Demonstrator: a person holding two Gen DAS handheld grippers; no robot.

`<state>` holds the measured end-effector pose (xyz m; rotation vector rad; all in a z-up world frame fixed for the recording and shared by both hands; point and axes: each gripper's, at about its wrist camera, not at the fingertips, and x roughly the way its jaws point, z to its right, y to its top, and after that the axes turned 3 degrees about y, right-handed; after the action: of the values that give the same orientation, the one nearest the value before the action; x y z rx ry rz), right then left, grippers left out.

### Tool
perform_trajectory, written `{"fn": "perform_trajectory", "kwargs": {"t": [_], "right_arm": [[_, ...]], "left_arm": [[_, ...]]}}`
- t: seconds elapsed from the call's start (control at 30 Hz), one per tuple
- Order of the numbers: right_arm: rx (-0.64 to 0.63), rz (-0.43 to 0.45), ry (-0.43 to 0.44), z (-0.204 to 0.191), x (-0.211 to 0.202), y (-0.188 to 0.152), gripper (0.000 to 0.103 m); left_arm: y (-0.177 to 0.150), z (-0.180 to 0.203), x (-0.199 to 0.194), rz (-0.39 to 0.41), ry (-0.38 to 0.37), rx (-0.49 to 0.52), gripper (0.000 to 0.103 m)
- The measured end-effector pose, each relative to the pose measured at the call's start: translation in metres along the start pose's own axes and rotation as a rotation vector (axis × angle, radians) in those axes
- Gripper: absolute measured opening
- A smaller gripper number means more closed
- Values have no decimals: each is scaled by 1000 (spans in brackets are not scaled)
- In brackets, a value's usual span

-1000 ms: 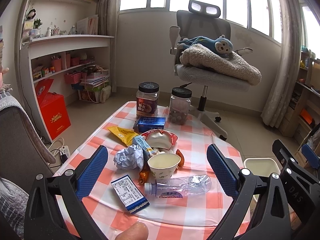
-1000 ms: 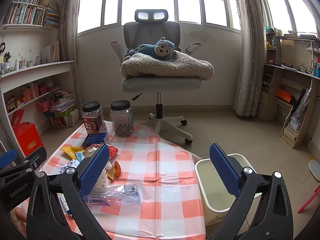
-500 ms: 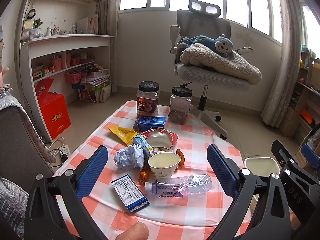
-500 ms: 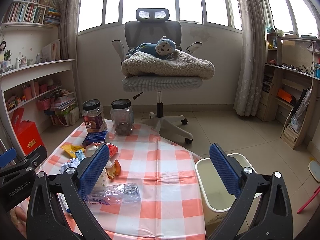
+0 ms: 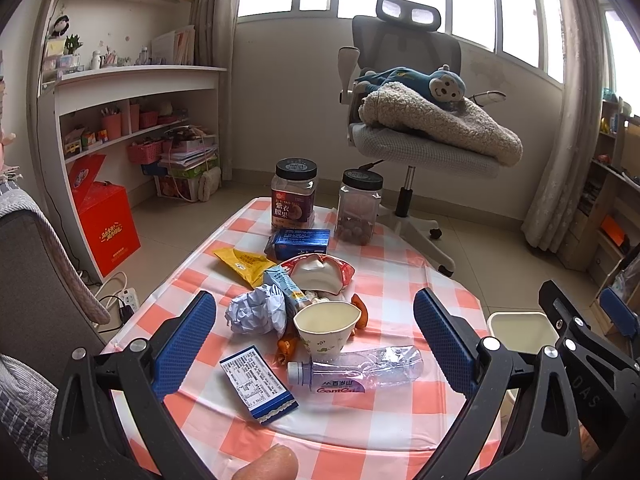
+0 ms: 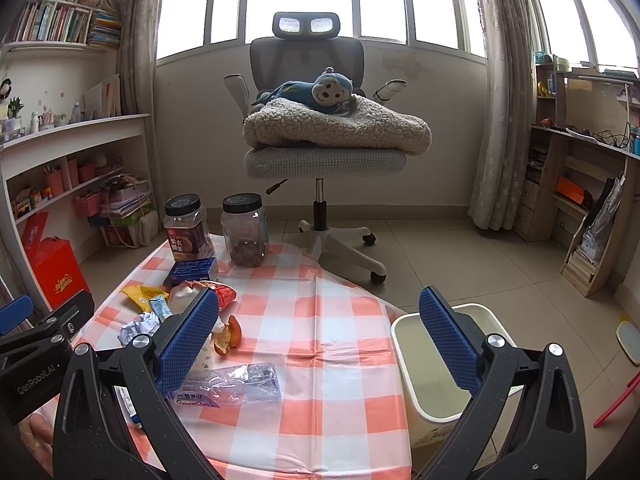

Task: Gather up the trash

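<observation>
Trash lies on the checked table: a crushed clear bottle, a paper cup, a crumpled paper ball, a blue-and-white box, a yellow wrapper, a red snack bag and orange peels. My left gripper is open and empty above the table's near edge, facing the pile. My right gripper is open and empty, with the bottle at its lower left. A white bin stands on the floor right of the table.
Two black-lidded jars and a blue box stand at the table's far end. An office chair with a blanket and plush monkey is behind. Shelves line the left wall. A red box sits on the floor.
Both grippers have shifted very slightly. Nothing on the table has moved.
</observation>
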<state>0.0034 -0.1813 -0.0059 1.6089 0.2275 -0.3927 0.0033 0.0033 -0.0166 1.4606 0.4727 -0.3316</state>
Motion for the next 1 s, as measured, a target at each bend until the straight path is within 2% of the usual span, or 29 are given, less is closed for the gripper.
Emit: {"fn": "perform_trajectory", "kwargs": {"t": [0.27, 1.0], "right_arm": [[-1, -6, -4, 2, 5, -12, 96], [-7, -13, -2, 0, 5, -11, 96]], "left_arm": [[1, 0, 1, -12, 9, -5, 96], [2, 0, 0, -16, 8, -9, 96]]}}
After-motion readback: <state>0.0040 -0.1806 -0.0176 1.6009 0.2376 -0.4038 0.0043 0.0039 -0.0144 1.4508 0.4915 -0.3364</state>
